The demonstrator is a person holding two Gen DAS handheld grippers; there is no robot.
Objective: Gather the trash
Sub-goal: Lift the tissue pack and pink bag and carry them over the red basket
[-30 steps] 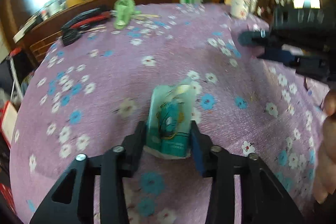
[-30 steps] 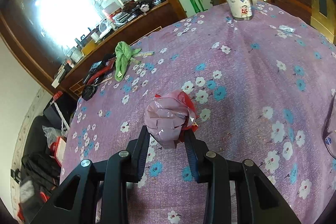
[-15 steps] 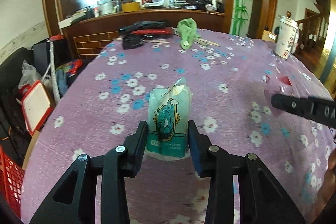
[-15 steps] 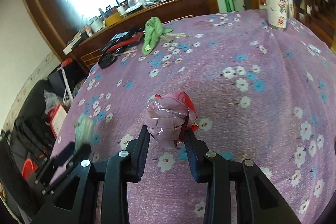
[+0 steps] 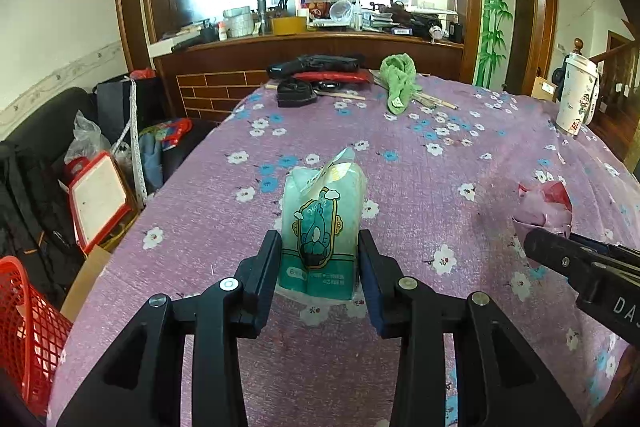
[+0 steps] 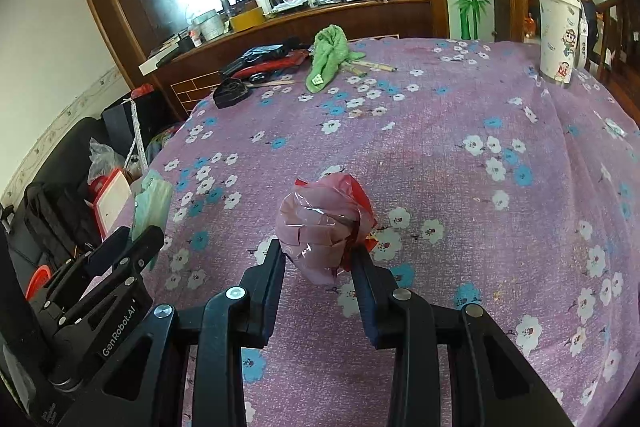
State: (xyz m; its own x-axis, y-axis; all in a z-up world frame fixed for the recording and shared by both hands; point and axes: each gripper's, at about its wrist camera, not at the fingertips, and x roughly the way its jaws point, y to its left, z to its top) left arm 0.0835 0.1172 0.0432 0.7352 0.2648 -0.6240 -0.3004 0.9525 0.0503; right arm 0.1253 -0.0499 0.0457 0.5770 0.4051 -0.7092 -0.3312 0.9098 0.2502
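1. Now the left gripper (image 5: 320, 269) clenches a green tissue pack (image 5: 322, 227), held above the table (image 5: 460, 155) near its left edge.
2. Beside it, the right gripper (image 6: 320, 269) clamps a pink wrapper (image 6: 324, 227) over the table's middle.
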